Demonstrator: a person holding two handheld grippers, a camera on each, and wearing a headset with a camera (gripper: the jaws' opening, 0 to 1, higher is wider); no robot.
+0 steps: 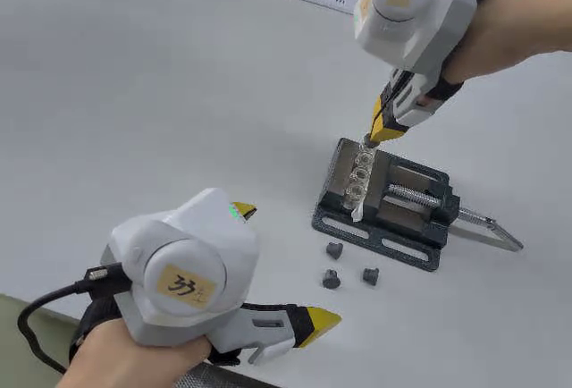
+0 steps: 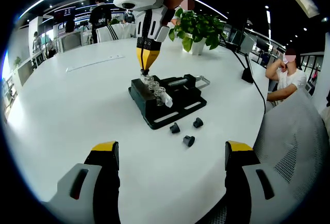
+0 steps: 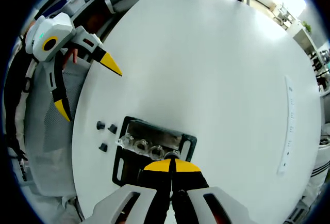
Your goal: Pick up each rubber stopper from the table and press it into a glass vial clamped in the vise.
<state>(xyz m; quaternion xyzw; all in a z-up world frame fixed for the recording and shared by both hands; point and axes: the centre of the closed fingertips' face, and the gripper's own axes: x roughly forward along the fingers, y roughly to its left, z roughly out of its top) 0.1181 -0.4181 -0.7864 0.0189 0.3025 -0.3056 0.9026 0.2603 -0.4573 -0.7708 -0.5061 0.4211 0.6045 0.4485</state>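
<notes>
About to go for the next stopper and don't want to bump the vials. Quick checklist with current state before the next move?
1. Vials upright in a row in the vise: ok.
2. Right gripper shut, tip on the end vial: ok.
3. Stopper seated in that end vial: cannot tell, the tip hides it.
4. Other vials open, no stopper in them: ok.
5. Three stoppers loose on the table in front of the vise: ok.
6. Left gripper open, holding nothing, apart from the vise: ok.

3 dark stoppers (image 1: 332, 278) loose beside black vise (image 1: 407, 220) w/ upright row of clear vials (image 1: 360, 176)
</notes>
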